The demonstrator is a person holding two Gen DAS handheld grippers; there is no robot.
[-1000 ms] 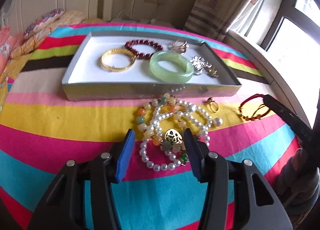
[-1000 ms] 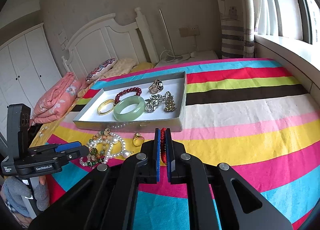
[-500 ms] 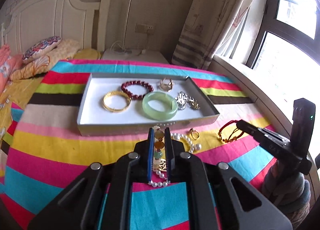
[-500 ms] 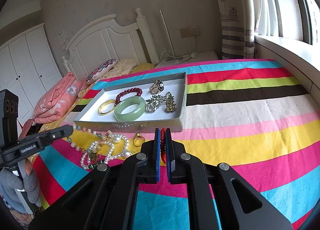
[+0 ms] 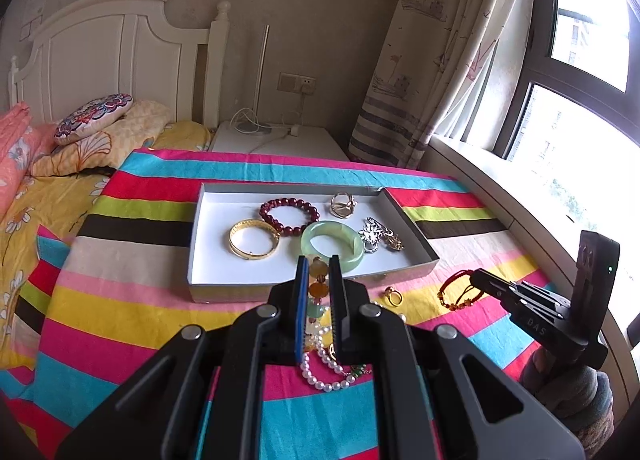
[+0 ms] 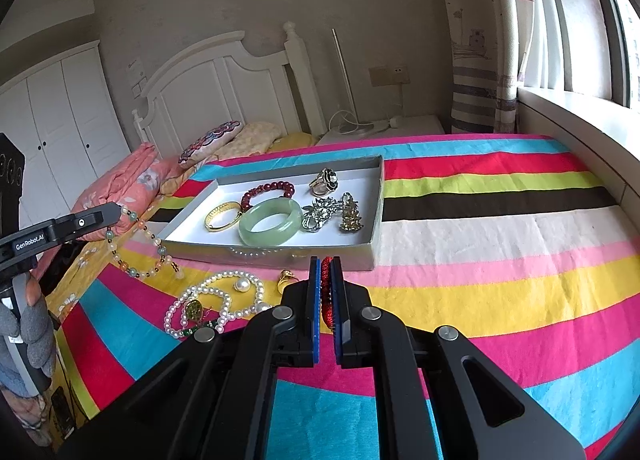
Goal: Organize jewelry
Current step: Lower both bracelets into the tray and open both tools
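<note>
My left gripper (image 5: 319, 260) is shut on a multicoloured bead necklace (image 5: 318, 289) and holds it lifted above the striped bedspread; in the right wrist view the necklace (image 6: 134, 244) hangs from the left gripper (image 6: 114, 214). My right gripper (image 6: 325, 262) is shut on a red string bracelet (image 6: 327, 292), which also shows in the left wrist view (image 5: 456, 290). A grey tray (image 5: 312, 283) holds a green jade bangle (image 5: 332, 245), a gold bangle (image 5: 254, 244), a dark red bead bracelet (image 5: 289, 215), a ring (image 5: 343, 205) and silver and gold brooches (image 5: 378, 235).
A pearl necklace with a gold pendant (image 6: 212, 302) and a gold ring (image 6: 287, 278) lie on the bedspread in front of the tray. Pillows (image 5: 92, 122) and a headboard stand at the back left. A windowsill runs along the right.
My left gripper has closed on the bead necklace and lifted it up off the bedspread, away from the pearl necklace. My right gripper has stayed shut on the red bracelet.
</note>
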